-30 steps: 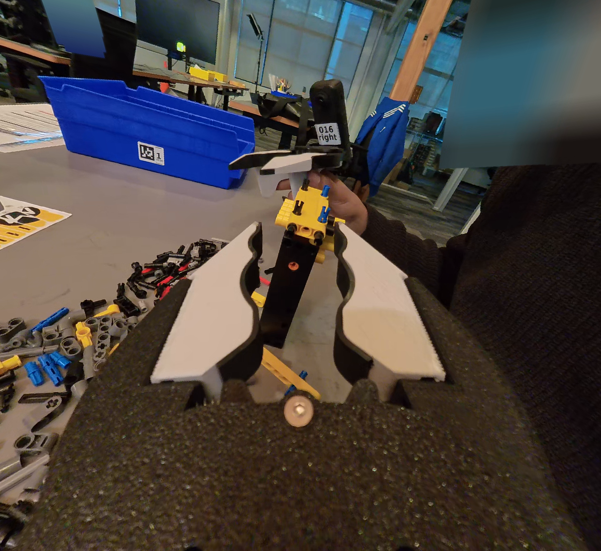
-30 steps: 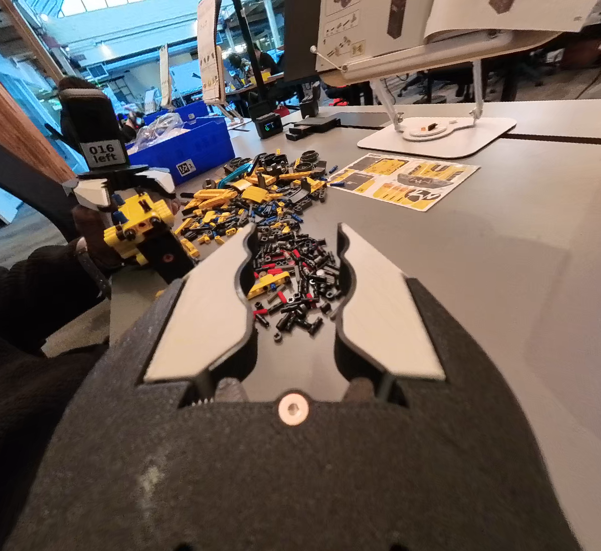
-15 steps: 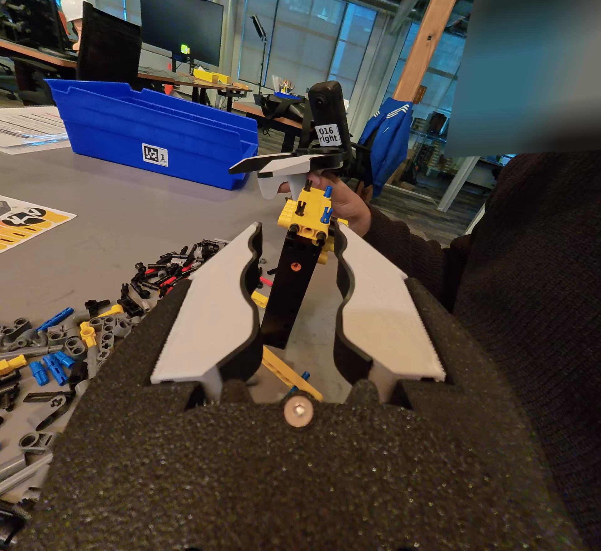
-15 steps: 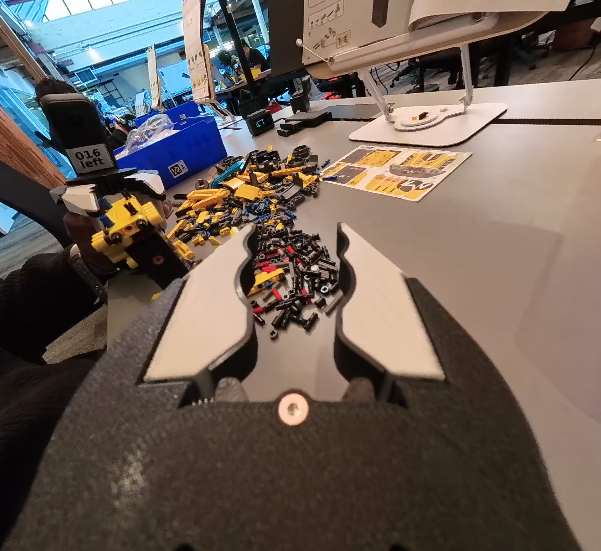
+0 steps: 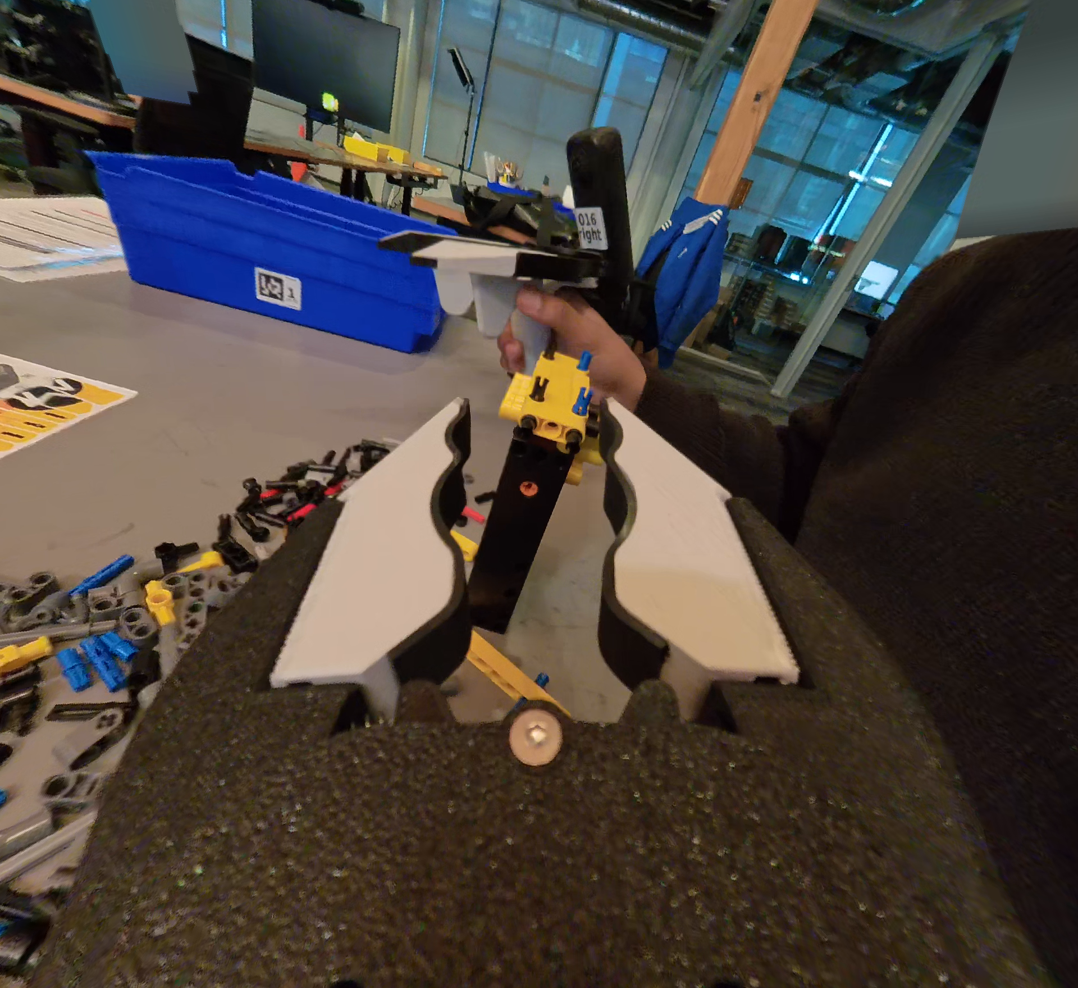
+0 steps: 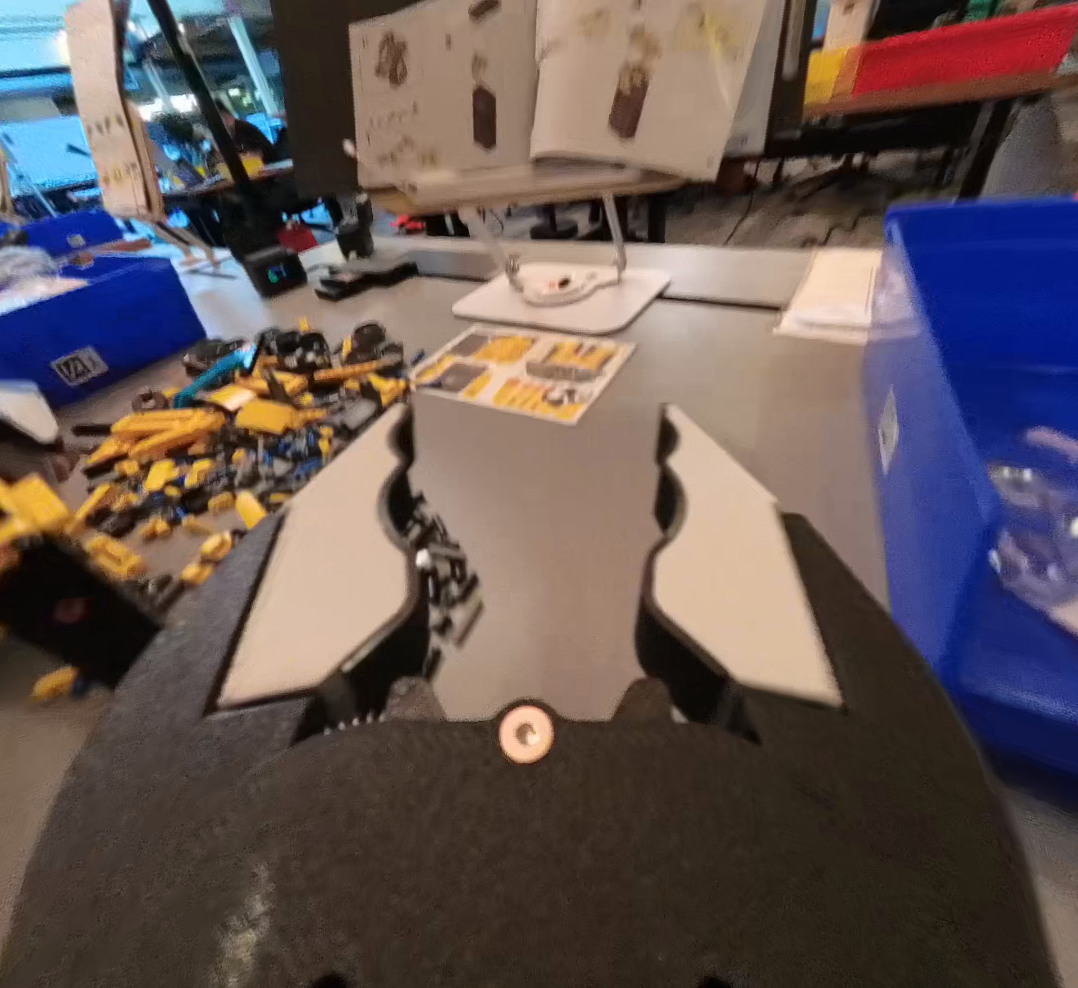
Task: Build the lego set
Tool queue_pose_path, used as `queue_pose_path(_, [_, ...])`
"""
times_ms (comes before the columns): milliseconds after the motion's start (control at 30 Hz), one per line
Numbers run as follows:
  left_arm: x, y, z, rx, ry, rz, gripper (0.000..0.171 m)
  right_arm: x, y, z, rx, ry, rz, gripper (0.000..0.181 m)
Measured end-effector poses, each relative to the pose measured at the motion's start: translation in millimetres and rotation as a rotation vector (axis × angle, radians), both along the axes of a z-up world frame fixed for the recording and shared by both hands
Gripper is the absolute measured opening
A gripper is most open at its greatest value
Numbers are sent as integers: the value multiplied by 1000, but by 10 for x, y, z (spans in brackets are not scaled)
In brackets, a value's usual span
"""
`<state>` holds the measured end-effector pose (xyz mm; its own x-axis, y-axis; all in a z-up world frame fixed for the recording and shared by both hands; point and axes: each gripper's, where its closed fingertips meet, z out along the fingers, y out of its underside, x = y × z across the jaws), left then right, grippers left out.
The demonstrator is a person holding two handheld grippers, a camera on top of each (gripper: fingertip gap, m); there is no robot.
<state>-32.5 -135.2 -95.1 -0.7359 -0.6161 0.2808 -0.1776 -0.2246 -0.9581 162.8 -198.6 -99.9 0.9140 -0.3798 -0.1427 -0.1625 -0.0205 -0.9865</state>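
Observation:
My left gripper is shut on a black and yellow brick assembly, which stands tilted between the white fingers. The yellow top carries blue and black pins. My right gripper is open and empty over bare grey table, with the piece pile at its left finger. In the left wrist view the right gripper is held by a hand just above and behind the assembly, apart from it. The assembly shows blurred at the right wrist view's lower left.
A pile of loose yellow, black and blue pieces covers the table's left; it also shows in the left wrist view. A sticker sheet and an open booklet on a stand lie beyond. Blue bins stand at right and behind.
My right gripper has swung right and opened wider; its view is now blurred and a blue bin has come in at right. It has risen off the assembly. My left gripper keeps its hold.

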Motion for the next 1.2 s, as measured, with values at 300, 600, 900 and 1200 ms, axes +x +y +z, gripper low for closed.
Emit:
queue_pose_path(300, [360, 723, 113, 103, 105, 444, 44, 992, 1144, 595, -4, 12, 40, 91])
queue_pose_path(600, [509, 1097, 365, 57, 169, 482, 44, 1686, 1772, 375, 187, 437, 170, 80])
queue_pose_path(900, [982, 1465, 465, 104, 194, 528, 44, 779, 2083, 964, 240, 128, 573, 1])
queue_pose_path(1200, [1696, 2523, 324, 117, 331, 836, 44, 112, 2940, 757, -249, -33, 793, 25])
